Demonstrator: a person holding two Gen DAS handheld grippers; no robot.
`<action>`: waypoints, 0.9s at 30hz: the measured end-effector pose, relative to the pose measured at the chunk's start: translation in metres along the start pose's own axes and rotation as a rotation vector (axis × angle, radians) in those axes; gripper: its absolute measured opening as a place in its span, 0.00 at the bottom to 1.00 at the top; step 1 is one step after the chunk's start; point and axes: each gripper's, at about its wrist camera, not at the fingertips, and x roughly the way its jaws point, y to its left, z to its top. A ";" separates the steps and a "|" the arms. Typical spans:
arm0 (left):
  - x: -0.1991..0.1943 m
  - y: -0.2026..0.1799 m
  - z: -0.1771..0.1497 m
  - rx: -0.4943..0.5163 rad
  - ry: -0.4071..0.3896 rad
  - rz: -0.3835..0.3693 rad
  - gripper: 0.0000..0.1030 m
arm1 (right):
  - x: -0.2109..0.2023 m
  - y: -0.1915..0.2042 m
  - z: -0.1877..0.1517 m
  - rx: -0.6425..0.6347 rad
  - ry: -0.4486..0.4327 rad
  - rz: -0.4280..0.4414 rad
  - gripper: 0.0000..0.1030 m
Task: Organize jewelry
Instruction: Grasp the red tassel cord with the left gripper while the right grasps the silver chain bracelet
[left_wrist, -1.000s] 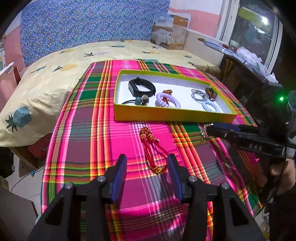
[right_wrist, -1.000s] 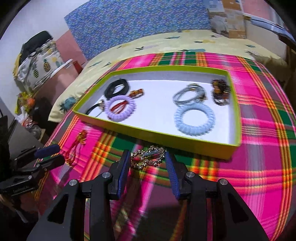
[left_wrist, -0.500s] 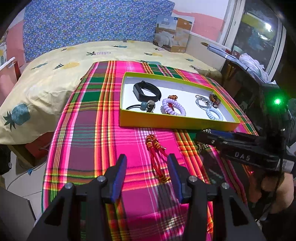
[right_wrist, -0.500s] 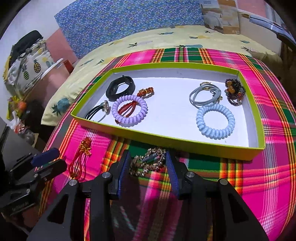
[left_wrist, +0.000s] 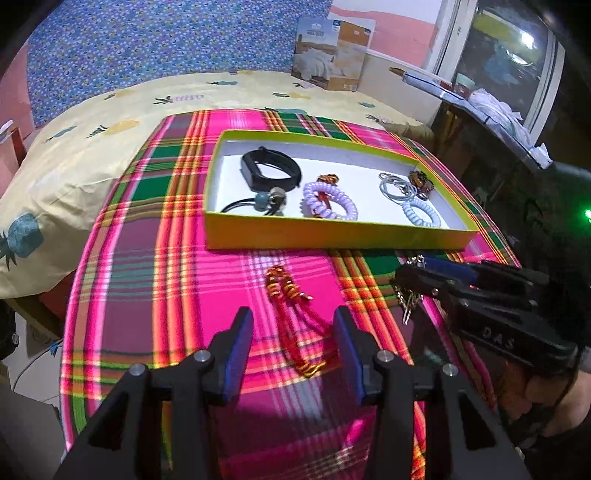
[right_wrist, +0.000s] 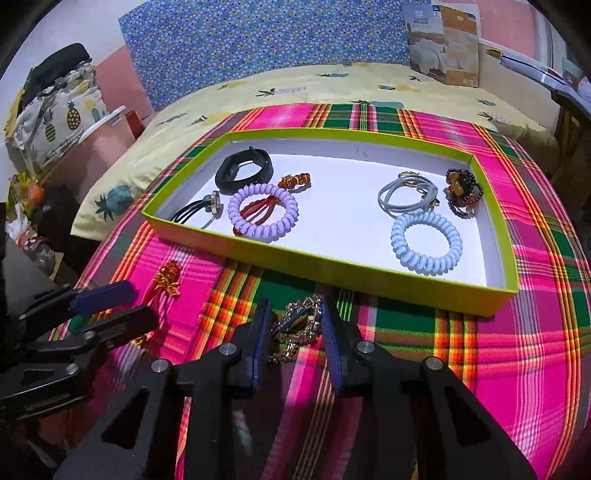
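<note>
Right wrist view showed the right gripper (right_wrist: 293, 334) low over the plaid cloth (right_wrist: 517, 369), its jaws having just been closing around the gold chain bracelet (right_wrist: 295, 328), which lay bunched between the blue pads just short of the near wall of the yellow tray (right_wrist: 369, 275); whether the pads already pressed the chain could not be told, since some gap seemed to remain on both sides. The chain's long axis ran roughly across the jaws, slightly slanted, so a further squeeze would probably gather it. From there the tray lay straight ahead, and its near wall was the one thing to clear. In the left wrist view the left gripper (left_wrist: 291, 354) hung released above the red and gold tassel cord (left_wrist: 295, 325), whose length ran along the fingers, away toward the tray. Inside the tray were a black band (right_wrist: 243, 171), a lilac coil tie (right_wrist: 263, 210), a pale blue coil tie (right_wrist: 426, 242), grey cords (right_wrist: 406, 194) and a dark beaded bracelet (right_wrist: 463, 195), with white floor left free in the middle.
</note>
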 end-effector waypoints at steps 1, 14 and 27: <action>0.002 -0.001 0.001 0.004 0.005 -0.002 0.46 | -0.001 -0.001 -0.001 -0.003 -0.002 -0.003 0.27; 0.011 -0.009 0.003 0.045 0.002 0.058 0.06 | -0.026 -0.013 -0.009 0.019 -0.054 0.016 0.09; -0.018 -0.024 -0.003 0.081 -0.051 -0.011 0.06 | -0.049 -0.021 -0.018 0.050 -0.101 0.049 0.08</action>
